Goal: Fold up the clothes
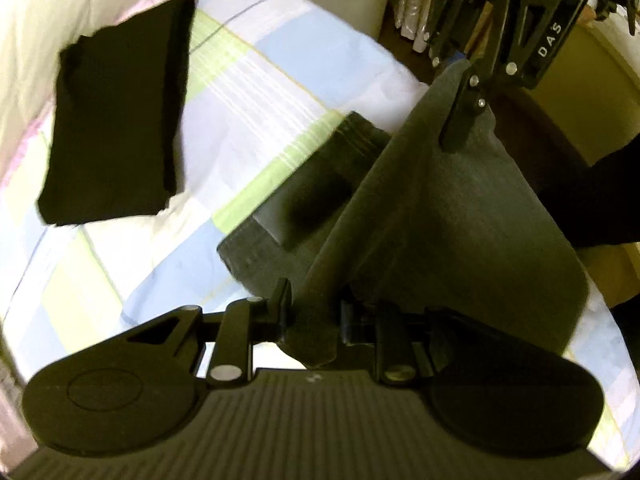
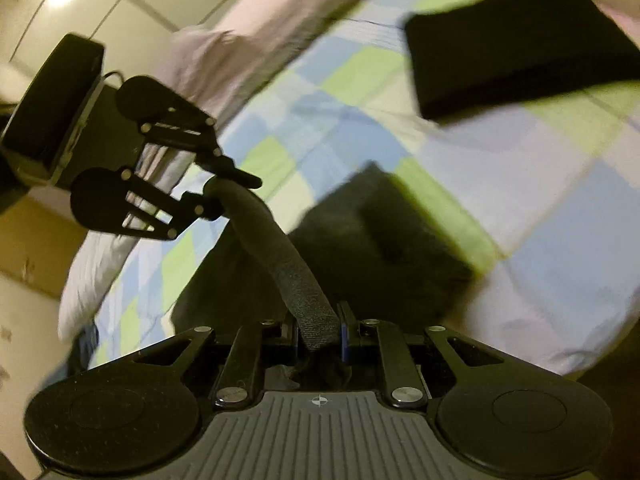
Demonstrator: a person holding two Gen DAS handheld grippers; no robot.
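A dark grey garment [image 1: 448, 216] is held lifted over the bed [image 1: 256, 92], one edge pinched in the closed fingers of the left gripper [image 1: 312, 320], another in those of the right gripper [image 2: 320, 332]. A fold is judged under way; next, the raised edge should be laid across the part resting on the bed. Beyond it, a folded black garment [image 1: 116, 120] lies apart.

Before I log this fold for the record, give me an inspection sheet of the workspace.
Surface: checked bedspread in blue, green and white.
Job's things: grey garment lifted over its part still lying on the bed; black folded garment lying apart.
Clutter: nothing seen.
Grippers: left gripper shut on one end of the grey garment's edge, right gripper shut on the other.
Cables: nothing seen clearly.
Surroundings: pale pink bedding along the far edge; cardboard box beside the bed.
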